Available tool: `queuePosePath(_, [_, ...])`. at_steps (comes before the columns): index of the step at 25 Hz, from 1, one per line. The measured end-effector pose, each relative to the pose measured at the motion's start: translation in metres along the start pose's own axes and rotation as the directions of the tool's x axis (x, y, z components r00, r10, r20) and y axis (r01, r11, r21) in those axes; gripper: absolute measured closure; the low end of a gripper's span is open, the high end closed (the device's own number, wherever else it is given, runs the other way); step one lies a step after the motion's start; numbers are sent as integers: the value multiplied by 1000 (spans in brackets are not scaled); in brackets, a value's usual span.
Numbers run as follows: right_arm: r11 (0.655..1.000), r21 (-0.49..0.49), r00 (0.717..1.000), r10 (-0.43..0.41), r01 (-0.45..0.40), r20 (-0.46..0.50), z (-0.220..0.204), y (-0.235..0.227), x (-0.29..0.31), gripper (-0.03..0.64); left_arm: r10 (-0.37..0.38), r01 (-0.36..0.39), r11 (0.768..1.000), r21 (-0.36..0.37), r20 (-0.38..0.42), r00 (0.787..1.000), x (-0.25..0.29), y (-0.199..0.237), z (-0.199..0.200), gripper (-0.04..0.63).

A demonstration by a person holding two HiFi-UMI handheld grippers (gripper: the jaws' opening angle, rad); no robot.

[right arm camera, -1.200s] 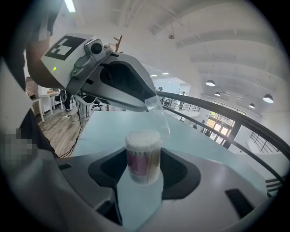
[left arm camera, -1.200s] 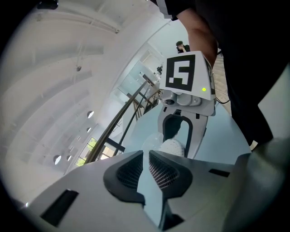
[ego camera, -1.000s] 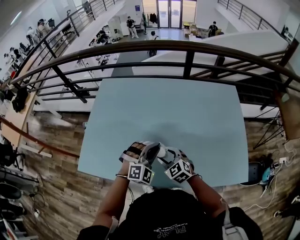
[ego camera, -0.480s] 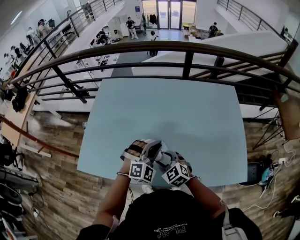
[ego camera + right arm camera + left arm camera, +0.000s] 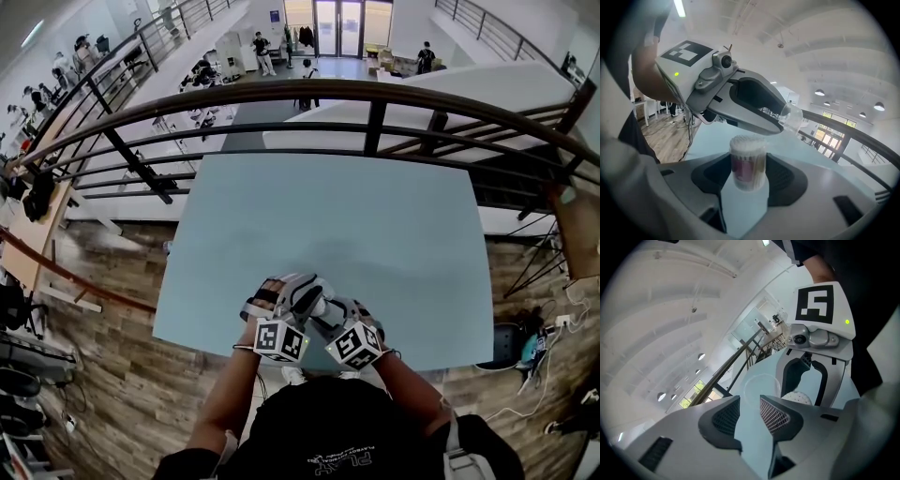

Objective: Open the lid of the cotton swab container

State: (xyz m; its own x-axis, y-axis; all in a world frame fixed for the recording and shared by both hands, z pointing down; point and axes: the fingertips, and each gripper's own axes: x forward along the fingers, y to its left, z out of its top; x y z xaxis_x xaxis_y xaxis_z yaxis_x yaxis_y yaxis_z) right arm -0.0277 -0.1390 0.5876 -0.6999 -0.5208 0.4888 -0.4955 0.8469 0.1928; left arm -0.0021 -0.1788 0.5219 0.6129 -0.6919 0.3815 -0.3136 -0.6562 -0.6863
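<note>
Two hand-held grippers meet close together over the near edge of the pale blue table (image 5: 375, 216), with their marker cubes (image 5: 281, 340) side by side.

The right hand-held gripper (image 5: 749, 172) is clenched on the small, clear, cylindrical cotton swab container (image 5: 747, 161), which has a pink label. The container stands upright between this gripper's dark pads (image 5: 785, 176), which press on its sides. The white swab heads (image 5: 747, 143) show bare at its open top, above the jaws.

Just beyond the container, the left hand-held gripper (image 5: 749, 404) reaches in from the right gripper's left. Its jaws stand apart and have just been opening.

The round, clear plastic lid (image 5: 793, 118) is off the container. It sits tilted at the very tip of the left hand-held gripper, ahead of the right gripper and to the right of the container.

In the left gripper view the lid shows as a faint ring just ahead of the two ribbed pads, and neither pad is seen pressing on it. I cannot tell whether the lid touches the table. From the left gripper, the right one lies ahead and to the right, with the swab heads showing between its black jaws.
</note>
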Motion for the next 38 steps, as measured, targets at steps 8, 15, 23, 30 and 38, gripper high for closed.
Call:
queuePosePath(8, [1000,18,1000,10,-11,25,6,-3,0,379,25,-18,987,-158,38,999,-5,10,-7,453])
queuePosePath(15, [1000,21,999,5,-6,51,13,-5,-1,379,45,14,902,-432,125,991,-16,26,-19,380])
queuePosePath(23, [996,44,993,-84,81,78,19,-29,-8,379,163,-41,756,-653,127,979,-30,39,-40,382])
queuePosePath(30, [974,106,969,-214,201,126,31,-52,-18,379,189,-79,728,-681,88,978,-39,36,-51,445])
queuePosePath(38, [941,215,943,-297,262,151,35,-69,-31,379,230,-115,667,-736,57,971,-44,32,-53,583])
